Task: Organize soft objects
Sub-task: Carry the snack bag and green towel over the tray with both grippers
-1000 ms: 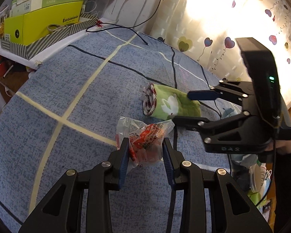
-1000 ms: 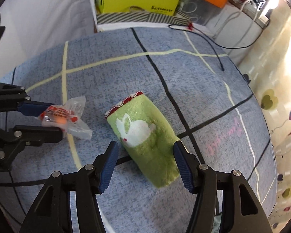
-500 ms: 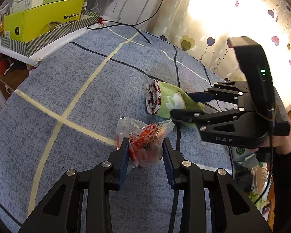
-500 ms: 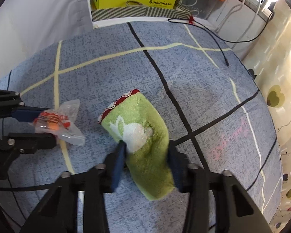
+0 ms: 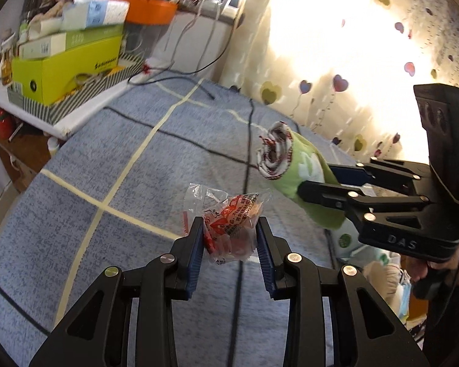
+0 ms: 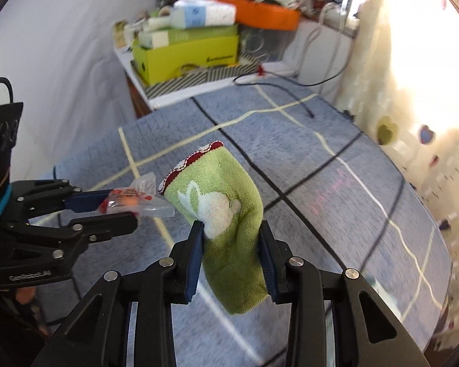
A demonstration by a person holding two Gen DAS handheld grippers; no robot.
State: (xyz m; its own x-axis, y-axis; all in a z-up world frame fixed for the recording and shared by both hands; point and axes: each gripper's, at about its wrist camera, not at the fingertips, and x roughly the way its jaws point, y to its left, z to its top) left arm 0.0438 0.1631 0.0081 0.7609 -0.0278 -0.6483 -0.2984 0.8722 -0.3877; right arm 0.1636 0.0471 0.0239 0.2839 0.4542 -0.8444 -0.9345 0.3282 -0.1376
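Bed (image 5: 76, 220): blue cover with cream and black grid lines. It fills the lower half of both views. The right view alone shows its far right edge running along the curtain.
Curtain (image 5: 336, 46): cream with heart prints, bright with backlight. It sits at 1 o'clock in the left view and at 3 o'clock in the right view.
Shelf (image 6: 174, 94): white, past the far end of the bed, at 10 o'clock in the left view and 12 o'clock in the right.
Boxes (image 6: 186, 55): a yellow-green box on a striped tray, with flatter boxes and an orange tub stacked above. The print on them is too blurred to read.
Cable (image 6: 290, 88): black, trailing from the shelf onto the bed.
Right tongs (image 6: 232, 244): clamped on the pouch at its middle. The left view shows them from the side at 3 o'clock, with a hand under the handle.
Left tongs (image 5: 229, 238): clamped on the packet. The right view shows them from the side at 9 o'clock.
Pouch (image 6: 220, 202): green cloth with a white rabbit, held clear of the bed. Only the left view shows its open mouth with a red-and-white lining.
Packet (image 5: 229, 223): clear wrapper with red print, held clear of the bed, just beside the pouch at its 9 o'clock in the right view.
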